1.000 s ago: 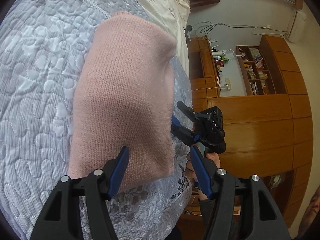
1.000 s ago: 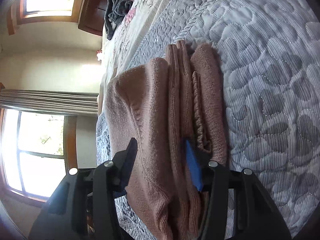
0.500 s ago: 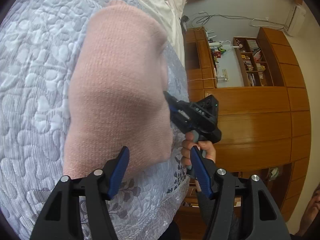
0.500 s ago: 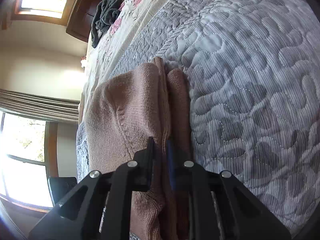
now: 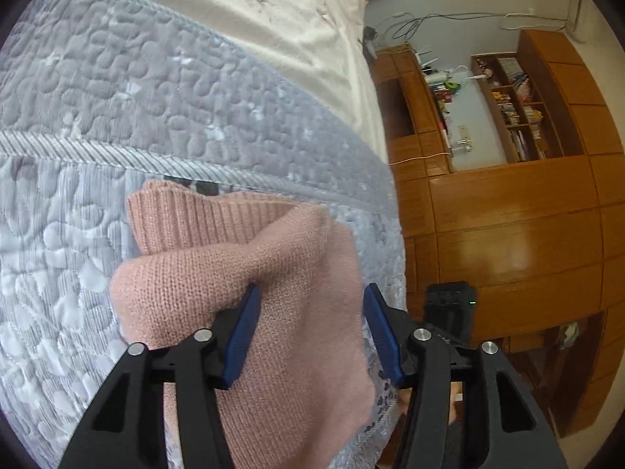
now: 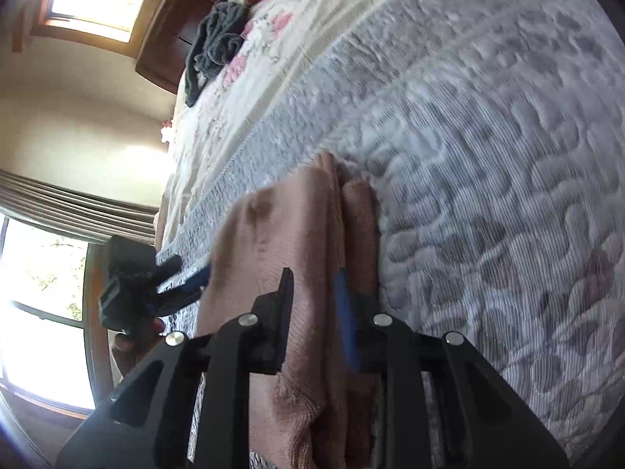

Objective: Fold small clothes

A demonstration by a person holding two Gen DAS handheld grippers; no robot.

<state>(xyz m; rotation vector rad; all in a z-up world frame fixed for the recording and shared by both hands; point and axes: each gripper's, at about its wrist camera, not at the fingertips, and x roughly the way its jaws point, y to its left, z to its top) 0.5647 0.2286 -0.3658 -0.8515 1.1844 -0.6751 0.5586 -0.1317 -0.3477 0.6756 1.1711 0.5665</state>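
Left wrist: left gripper (image 5: 310, 332) wide over pink sweater (image 5: 250, 273); right gripper (image 6: 312, 312) pinches its folds.

Pink knit sweater (image 5: 250, 273) — grey-blue quilted bedspread (image 5: 117, 97).

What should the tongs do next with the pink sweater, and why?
Probably close the left tongs: they sit open around a fold of the pink sweater, while the right tongs pinch its stacked layers. Then both could lift it.
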